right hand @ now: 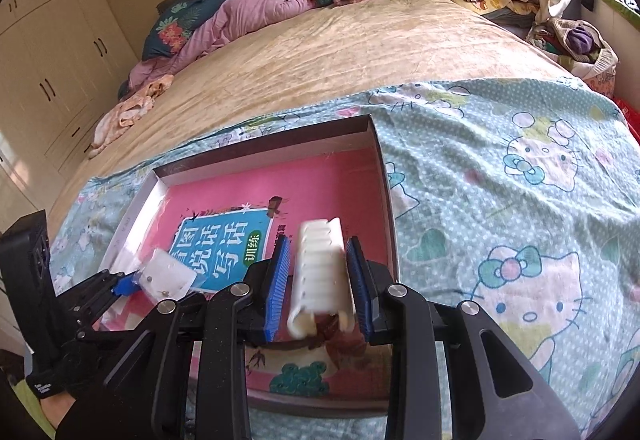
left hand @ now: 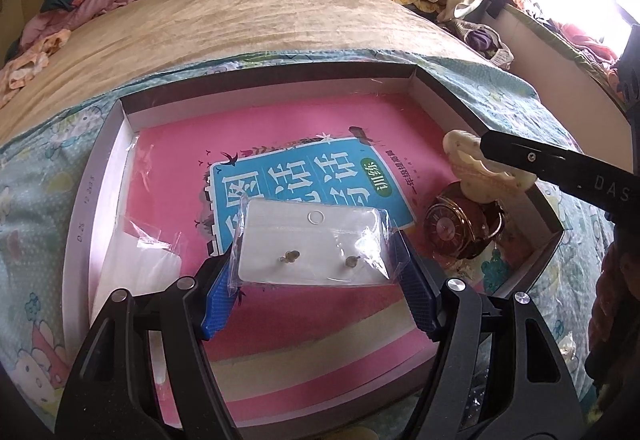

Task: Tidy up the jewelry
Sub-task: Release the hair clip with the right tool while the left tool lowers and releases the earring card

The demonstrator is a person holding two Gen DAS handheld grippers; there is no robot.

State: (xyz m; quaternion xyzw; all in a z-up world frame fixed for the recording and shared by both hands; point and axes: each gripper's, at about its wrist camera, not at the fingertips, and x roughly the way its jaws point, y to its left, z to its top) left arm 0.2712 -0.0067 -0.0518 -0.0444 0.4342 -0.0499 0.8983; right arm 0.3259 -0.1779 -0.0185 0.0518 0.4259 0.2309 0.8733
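Right then, the earring card in its clear sleeve sat clamped between the left gripper's blue pads, above the pink book in the shallow box. Meanwhile the right gripper pinched a white hair claw, a round watch just below it.

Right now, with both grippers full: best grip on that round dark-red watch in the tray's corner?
Judging from the left wrist view, take the watch across its round gold-rimmed case, coming down from above. It lies nearly flat on the pink book, dial up, close to the tray wall, so a side approach looks blocked. The cream hair claw in the right gripper hangs just over it.
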